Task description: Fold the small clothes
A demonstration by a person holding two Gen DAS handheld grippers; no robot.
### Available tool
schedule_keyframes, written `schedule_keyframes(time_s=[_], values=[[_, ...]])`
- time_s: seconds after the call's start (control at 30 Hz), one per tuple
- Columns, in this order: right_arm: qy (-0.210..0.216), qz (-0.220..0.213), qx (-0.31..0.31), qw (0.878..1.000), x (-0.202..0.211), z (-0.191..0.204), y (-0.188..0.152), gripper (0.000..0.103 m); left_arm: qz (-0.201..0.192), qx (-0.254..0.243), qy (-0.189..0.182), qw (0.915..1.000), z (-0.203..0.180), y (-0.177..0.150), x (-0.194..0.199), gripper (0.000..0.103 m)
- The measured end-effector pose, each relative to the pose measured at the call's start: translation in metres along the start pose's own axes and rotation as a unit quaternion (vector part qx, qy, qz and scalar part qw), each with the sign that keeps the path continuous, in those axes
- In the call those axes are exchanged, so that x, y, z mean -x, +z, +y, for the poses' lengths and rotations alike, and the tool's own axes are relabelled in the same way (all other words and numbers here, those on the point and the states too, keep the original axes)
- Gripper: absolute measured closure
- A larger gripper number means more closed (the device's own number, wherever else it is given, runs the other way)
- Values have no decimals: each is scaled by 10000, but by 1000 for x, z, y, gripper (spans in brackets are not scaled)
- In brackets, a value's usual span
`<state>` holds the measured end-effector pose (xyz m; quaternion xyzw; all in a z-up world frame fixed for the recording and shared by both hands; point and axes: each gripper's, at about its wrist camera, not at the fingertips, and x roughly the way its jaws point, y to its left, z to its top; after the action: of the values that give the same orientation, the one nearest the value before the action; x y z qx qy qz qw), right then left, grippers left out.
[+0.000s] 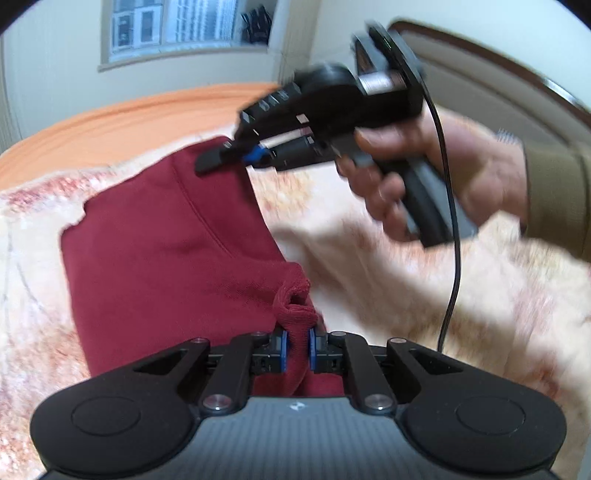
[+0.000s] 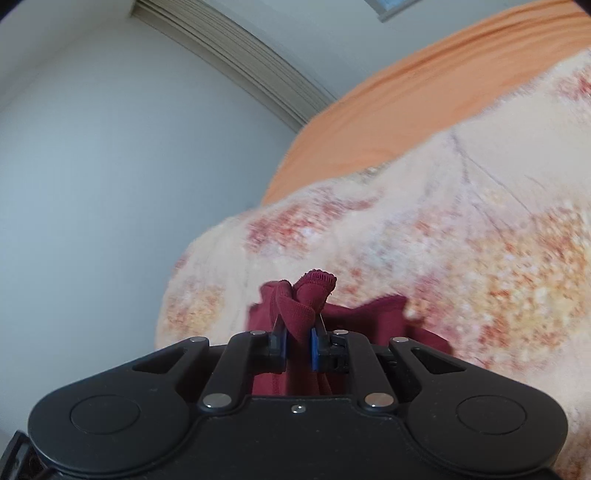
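A small dark red garment lies spread on a cream and orange patterned blanket. My left gripper is shut on a bunched near corner of the garment, red cloth pinched between its blue pads. In the left wrist view my right gripper shows at the garment's far edge, held by a hand, its black fingers shut on the cloth there. In the right wrist view the right gripper grips a folded hem of the red garment, which sticks up beyond the pads.
An orange sheet covers the bed beyond the blanket. A pale wall with a window stands behind. A black cable hangs from the right gripper over the blanket. A wooden headboard edge curves at the upper right.
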<state>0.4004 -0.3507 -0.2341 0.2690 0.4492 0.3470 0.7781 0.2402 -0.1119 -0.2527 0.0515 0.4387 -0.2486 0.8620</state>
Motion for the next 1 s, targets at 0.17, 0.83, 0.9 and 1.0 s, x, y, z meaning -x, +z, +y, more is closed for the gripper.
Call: schedule_keyframes(time_s=[0.17,0.83,0.9,1.0], values=[[-425,97,-480,9979,-11,-38,-13,91,353,-247,69,9990,-18,-19,-21,89],[-393,-212,-231,9987,24,-26,-16,77,434,248,-244,9984,-16,-10,-26,58],[-248,-253,-64,9994,34,-13,-20,74,414,268,-290,9984,-17,-10,-24,54],[167,-189,56,9997,45,6,-36,72,387,315,-392,9980,-17,-15,-16,48]])
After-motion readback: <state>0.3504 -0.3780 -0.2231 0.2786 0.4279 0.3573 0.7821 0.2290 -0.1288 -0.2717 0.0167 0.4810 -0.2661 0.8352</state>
